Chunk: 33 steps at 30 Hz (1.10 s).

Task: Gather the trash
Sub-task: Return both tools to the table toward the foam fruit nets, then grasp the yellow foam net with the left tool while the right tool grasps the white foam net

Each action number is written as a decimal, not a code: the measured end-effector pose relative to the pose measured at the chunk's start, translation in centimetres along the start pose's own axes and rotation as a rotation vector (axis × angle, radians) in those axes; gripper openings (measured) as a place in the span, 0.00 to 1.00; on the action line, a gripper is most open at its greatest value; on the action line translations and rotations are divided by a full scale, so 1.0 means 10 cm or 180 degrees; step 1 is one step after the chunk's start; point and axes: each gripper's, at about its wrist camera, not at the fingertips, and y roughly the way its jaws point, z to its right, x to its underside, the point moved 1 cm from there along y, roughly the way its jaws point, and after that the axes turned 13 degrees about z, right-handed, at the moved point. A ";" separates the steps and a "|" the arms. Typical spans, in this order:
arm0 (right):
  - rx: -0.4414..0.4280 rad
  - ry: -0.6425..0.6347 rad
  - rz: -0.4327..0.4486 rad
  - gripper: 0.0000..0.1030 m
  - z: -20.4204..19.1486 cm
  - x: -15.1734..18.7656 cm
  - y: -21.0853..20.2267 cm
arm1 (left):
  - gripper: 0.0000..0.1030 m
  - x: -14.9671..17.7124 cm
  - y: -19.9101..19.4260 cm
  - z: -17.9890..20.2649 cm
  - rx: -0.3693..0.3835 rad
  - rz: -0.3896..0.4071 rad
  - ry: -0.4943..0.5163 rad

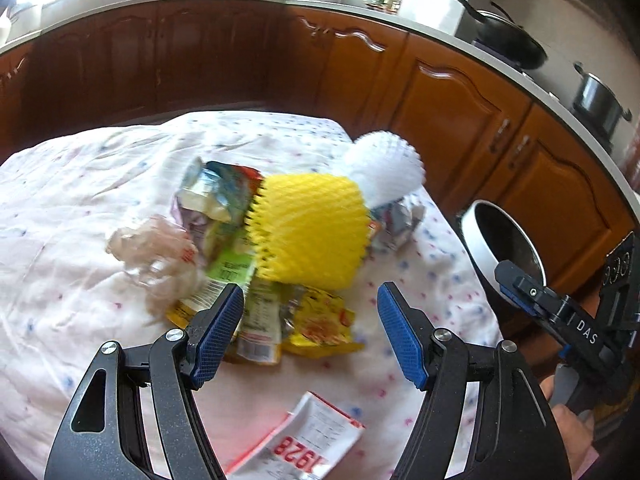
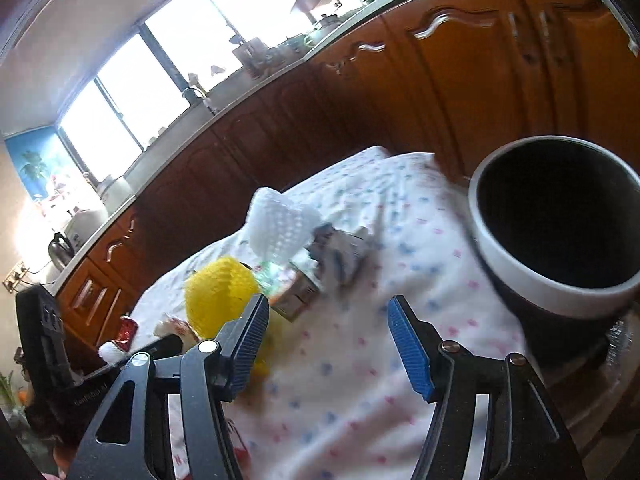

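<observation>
A pile of trash lies on a table covered with a dotted white cloth (image 1: 80, 184). It holds a yellow foam fruit net (image 1: 310, 228), a white foam net (image 1: 386, 168), crumpled snack wrappers (image 1: 224, 208), a clear plastic bag (image 1: 156, 248) and a yellow packet (image 1: 320, 328). A red-and-white paper pack (image 1: 304, 444) lies nearer. My left gripper (image 1: 310, 330) is open and empty, just short of the pile. My right gripper (image 2: 328, 344) is open and empty over the cloth (image 2: 360, 400), right of the yellow net (image 2: 218, 300) and white net (image 2: 280, 228). A white-rimmed dark bin (image 2: 556, 228) stands at the table's right edge.
The bin also shows in the left wrist view (image 1: 504, 240), behind the other gripper's body (image 1: 560, 308). Brown kitchen cabinets (image 1: 460, 120) run behind the table. A black pan (image 1: 508, 40) and a steel pot (image 1: 600, 100) sit on the counter.
</observation>
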 end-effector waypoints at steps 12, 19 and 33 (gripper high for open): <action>-0.0181 -0.0160 -0.0071 0.60 -0.34 -0.29 0.76 | 0.69 -0.17 0.31 -0.11 -0.0049 -0.0130 -0.0020; -0.0131 -0.0241 -0.0240 0.22 -0.31 -0.23 1.01 | 0.43 -0.17 0.53 -0.11 -0.0009 -0.0272 -0.0035; -0.0069 -0.0262 0.0194 0.19 -0.14 -0.33 0.07 | 0.10 -0.34 0.22 0.20 0.0327 -0.0018 0.0060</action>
